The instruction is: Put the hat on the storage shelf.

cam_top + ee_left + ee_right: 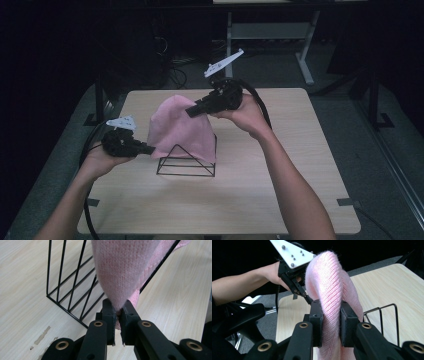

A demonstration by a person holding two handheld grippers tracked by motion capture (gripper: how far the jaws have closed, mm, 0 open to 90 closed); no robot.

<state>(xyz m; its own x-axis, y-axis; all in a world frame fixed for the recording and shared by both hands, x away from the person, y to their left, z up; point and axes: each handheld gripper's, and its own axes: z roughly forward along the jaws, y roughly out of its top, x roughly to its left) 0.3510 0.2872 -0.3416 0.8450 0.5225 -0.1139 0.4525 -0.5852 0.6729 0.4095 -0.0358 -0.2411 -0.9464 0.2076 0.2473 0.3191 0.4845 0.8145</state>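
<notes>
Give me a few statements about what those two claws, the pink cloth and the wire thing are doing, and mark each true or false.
1. Both claws pinch the same pink knitted cloth. True: the left claw is shut on a lower corner, the right claw on a fold near the top.
2. The cloth lies flat on the table. False: it is held up, draped over the black wire rack.
3. The wire rack stands on a wooden table. True.
4. The left claw is held higher than the right. False: in the high view the right claw grips near the cloth's peak, the left near its lower edge.
5. The cloth is blue. False: it is pink.
</notes>
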